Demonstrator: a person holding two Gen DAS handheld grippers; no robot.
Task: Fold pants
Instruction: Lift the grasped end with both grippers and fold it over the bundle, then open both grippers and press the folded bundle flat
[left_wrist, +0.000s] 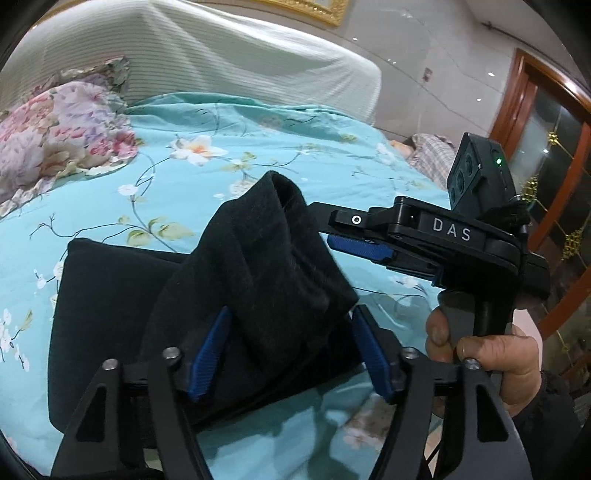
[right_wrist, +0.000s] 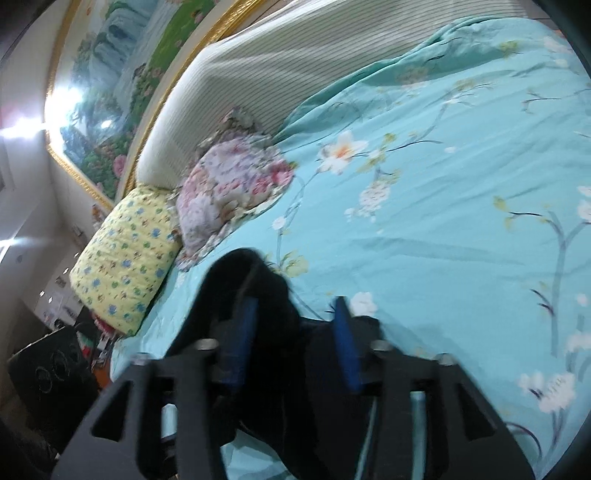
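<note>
Left wrist view: pants (left_wrist: 258, 280), black, lie on the bedspread (left_wrist: 207, 173); one folded part stands up in a hump between the left gripper's blue pads.
Pants, lower layer: flat on the bedspread, spreading left of and under the hump.
Left gripper (left_wrist: 291, 347): jaws stand wide apart; the hump sits between the pads. The left pad (left_wrist: 210, 354) lies against or very near the cloth; the right pad sits just beside its edge. No clamping is visible.
Right gripper (left_wrist: 360, 245): comes in from the right of the pants, level with the top of the hump. One blue pad shows just beside the cloth; the cloth hides its tip.
Hand (left_wrist: 487, 354): wrapped round the right gripper's handle, right of the pants.
Right wrist view: blurred. The right gripper's (right_wrist: 295, 339) jaws stand apart, with dark cloth of the pants (right_wrist: 269, 295) rising between the pads. The cloth lies against the left pad (right_wrist: 243, 332); the right pad looks clear of it. Whether any cloth is pinched cannot be told.
Bedspread (right_wrist: 443, 221): turquoise with white flowers, under and beyond the pants.
Floral pillow (left_wrist: 55, 136): beyond the pants, to their left.
Yellow pillow (right_wrist: 125, 254): left of the floral pillow (right_wrist: 229, 188) in the right wrist view.
Headboard (left_wrist: 207, 51): pale, ribbed, far behind the pants.
</note>
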